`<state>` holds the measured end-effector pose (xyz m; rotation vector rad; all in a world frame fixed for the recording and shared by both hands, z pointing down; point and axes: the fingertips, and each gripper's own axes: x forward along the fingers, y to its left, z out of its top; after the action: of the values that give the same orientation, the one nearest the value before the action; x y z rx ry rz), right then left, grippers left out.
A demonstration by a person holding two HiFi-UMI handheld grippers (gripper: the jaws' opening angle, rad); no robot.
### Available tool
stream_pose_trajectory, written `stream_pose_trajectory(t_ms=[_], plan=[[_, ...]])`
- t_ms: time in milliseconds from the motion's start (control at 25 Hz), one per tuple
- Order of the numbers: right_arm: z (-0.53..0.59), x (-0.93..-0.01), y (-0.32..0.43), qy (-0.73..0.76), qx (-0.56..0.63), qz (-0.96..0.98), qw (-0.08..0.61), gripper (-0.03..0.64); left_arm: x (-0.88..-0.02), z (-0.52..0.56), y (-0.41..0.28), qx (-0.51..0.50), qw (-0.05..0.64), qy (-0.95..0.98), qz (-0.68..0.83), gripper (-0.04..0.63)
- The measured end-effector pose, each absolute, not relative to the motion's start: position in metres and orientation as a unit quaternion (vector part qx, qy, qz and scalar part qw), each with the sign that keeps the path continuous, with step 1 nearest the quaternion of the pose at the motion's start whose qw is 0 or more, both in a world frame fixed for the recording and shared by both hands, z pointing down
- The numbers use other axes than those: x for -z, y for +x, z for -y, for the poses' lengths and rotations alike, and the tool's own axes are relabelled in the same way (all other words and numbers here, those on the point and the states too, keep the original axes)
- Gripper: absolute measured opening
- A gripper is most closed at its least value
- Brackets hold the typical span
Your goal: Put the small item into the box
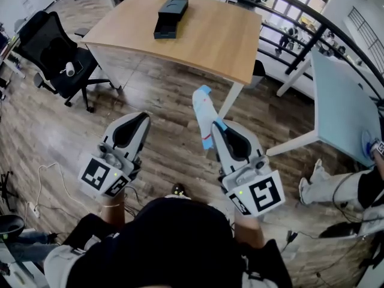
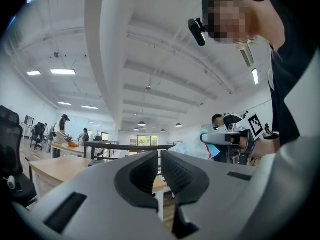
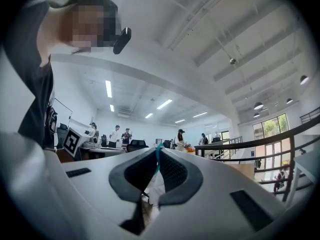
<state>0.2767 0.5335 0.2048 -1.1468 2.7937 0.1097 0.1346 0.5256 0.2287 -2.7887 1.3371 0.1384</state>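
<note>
The small item is a white packet with blue and red print (image 1: 204,114). It sticks out forward from my right gripper (image 1: 215,128), which is shut on its lower end. In the right gripper view the packet (image 3: 156,186) shows as a thin sheet pinched between the jaws of the right gripper (image 3: 156,156). The box (image 1: 171,15) is black and lies with its lid part open on the wooden table (image 1: 210,41), far ahead of both grippers. My left gripper (image 1: 143,117) is held over the floor, its jaws closed with nothing between them (image 2: 160,156).
A black office chair (image 1: 57,56) stands left of the table. A white table (image 1: 342,101) and a seated person's legs (image 1: 336,188) are at the right. A black railing (image 1: 312,23) runs behind. Cables (image 1: 45,179) lie on the wooden floor.
</note>
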Motion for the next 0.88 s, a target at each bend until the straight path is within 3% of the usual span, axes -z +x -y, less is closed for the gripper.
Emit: stream_pose_trajectory(t_ms=[520, 880], plan=[[-0.518, -0.208, 0.243, -0.367, -0.042, -0.929, 0.027, 0.028, -0.24, -0.525, 0.089, -0.066, -0.002, -0.888, -0.456, 0.026], [-0.478, -0.207, 0.217, -0.329, -0.036, -0.942, 0.048, 0.028, -0.241, -0.514, 0.047, -0.046, 0.006, -0.852, -0.522, 0.026]])
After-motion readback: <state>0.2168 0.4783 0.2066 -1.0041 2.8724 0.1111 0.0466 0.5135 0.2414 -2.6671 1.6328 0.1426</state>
